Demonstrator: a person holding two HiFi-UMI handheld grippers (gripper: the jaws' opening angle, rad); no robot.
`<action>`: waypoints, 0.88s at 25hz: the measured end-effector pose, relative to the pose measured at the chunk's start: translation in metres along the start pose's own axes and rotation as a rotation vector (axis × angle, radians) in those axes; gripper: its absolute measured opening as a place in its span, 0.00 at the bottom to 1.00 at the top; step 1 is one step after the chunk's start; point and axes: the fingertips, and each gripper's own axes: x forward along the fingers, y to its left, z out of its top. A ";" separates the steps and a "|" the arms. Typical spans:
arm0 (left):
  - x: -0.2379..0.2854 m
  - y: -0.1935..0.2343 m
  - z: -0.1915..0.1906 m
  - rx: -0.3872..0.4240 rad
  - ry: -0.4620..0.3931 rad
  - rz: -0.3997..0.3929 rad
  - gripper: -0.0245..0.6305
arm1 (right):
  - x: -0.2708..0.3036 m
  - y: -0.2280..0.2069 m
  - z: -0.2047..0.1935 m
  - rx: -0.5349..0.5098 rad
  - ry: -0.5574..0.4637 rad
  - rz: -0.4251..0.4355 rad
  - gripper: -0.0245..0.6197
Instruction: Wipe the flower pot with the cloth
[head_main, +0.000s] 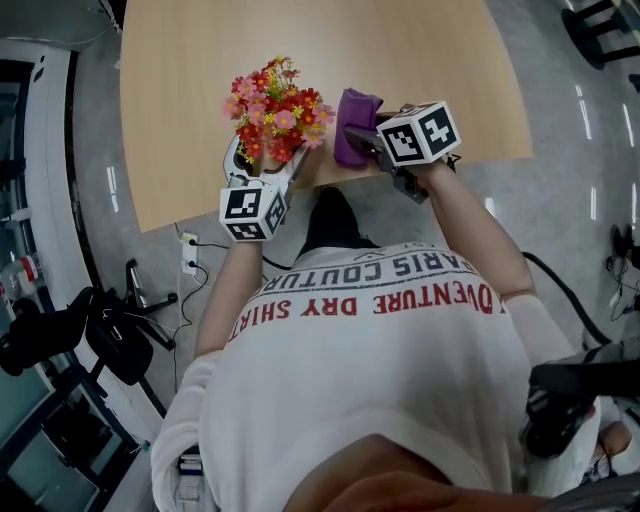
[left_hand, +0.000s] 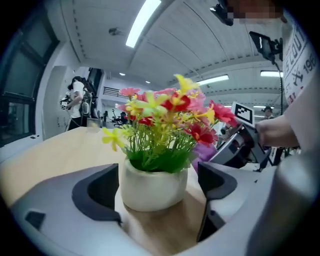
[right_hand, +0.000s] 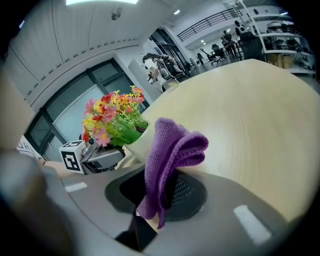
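Pale wood table (head_main: 200, 60), laminate top. Near edge runs just in front of the person; both grippers work close to that edge, with wide bare board beyond them.

Flower pot (left_hand: 152, 185): small, white, rounded, upright near the near edge. It holds red, pink and yellow flowers (left_hand: 170, 107) on green stems.

Left gripper (left_hand: 160, 186): jaws spread wide, one either side of the pot. A clear gap shows at the right-hand jaw and the other stands just beside the pot wall, with no squeeze.

Right gripper (right_hand: 160, 197): jaws closed on a purple cloth (right_hand: 170, 147), whose folded top stands up above them, just beside the pot.

Room: glossy grey floor (head_main: 560, 210), ceiling strip lights, tall dark-framed windows.
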 end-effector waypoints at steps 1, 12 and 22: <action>0.002 -0.003 0.000 -0.007 -0.010 0.035 0.77 | -0.003 0.000 -0.002 -0.001 -0.001 -0.002 0.14; 0.024 0.006 0.003 -0.028 -0.039 0.215 0.77 | -0.017 -0.008 -0.015 0.020 -0.015 -0.019 0.14; 0.017 0.002 0.009 0.006 -0.025 0.135 0.76 | -0.020 0.000 -0.007 0.015 -0.021 -0.010 0.14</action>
